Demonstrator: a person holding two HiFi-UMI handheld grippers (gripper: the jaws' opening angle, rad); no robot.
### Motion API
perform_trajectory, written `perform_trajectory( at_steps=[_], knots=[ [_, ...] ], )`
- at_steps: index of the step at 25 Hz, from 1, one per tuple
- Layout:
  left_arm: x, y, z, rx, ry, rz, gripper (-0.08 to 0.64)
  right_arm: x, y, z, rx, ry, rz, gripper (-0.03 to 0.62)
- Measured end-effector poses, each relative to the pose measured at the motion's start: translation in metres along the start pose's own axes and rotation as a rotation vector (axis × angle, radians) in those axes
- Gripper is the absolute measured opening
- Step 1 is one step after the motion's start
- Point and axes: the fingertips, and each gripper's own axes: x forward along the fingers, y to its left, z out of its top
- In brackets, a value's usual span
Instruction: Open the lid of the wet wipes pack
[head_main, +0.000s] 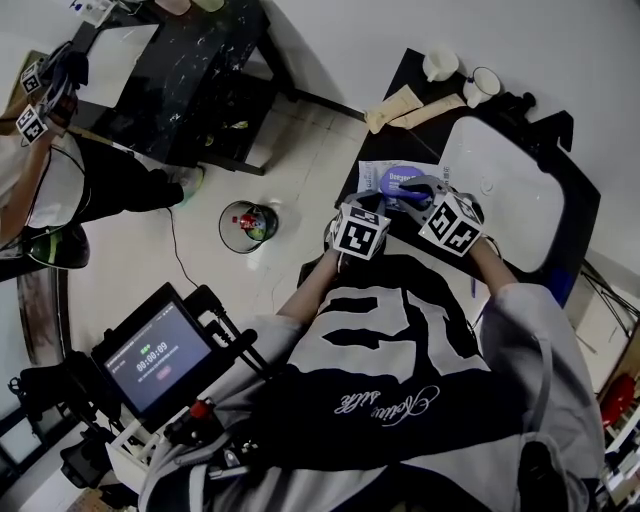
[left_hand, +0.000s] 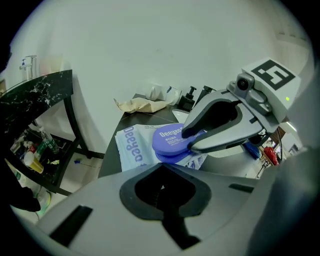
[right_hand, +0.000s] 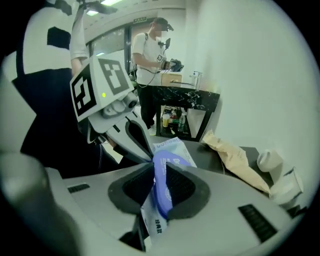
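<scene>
Head view: wet wipes pack (head_main: 383, 170) lies flat on dark counter (head_main: 400, 75), just left of white sink (head_main: 500, 190). Purple lid (head_main: 400, 180) sits on top of pack. Left gripper (head_main: 383, 208) and right gripper (head_main: 420, 190) both reach in from near side, tips over the pack, marker cubes side by side. Brown paper bags (head_main: 405, 105) and two white cups (head_main: 440, 63) toward back of counter

Left gripper view: left gripper (left_hand: 163, 165) jaws drawn together, tips meeting right at near edge of wet wipes pack (left_hand: 131, 147); cannot tell whether any foil is caught between them. Right gripper (left_hand: 192, 140) comes in from the right, one jaw on top of lid (left_hand: 167, 140), the other under its rim, clamped on the lid edge. Pack rests on counter (left_hand: 111, 160)

Right gripper view: right gripper (right_hand: 160, 165) closed on lid (right_hand: 162, 187), purple disc seen edge-on between the pads, a strip of white foil alongside it. Rest of wet wipes pack (right_hand: 172, 149) extends beyond the tips. Left gripper (right_hand: 149, 159) touches pack from the left. Brown paper bags (right_hand: 235, 160) beyond on counter
</scene>
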Motion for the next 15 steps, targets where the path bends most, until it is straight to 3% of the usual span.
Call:
perform_trajectory(
  at_steps=[5, 9, 12, 15],
  knots=[
    [-0.001, 0.001, 0.000, -0.008, 0.004, -0.002, -0.002, -0.006, -0.003, 0.003, 0.006, -0.008, 0.028, 0.074],
    [0.002, 0.003, 0.000, -0.016, -0.006, -0.011, -0.002, -0.016, -0.013, 0.013, 0.046, -0.060, -0.006, 0.074],
    [-0.001, 0.003, 0.000, -0.018, 0.000, -0.014, -0.002, -0.027, -0.031, 0.031, 0.080, -0.127, -0.056, 0.072],
    [-0.003, 0.002, 0.000, -0.020, 0.008, -0.016, -0.002, -0.035, -0.059, 0.042, 0.091, -0.157, -0.148, 0.020]
  ],
)
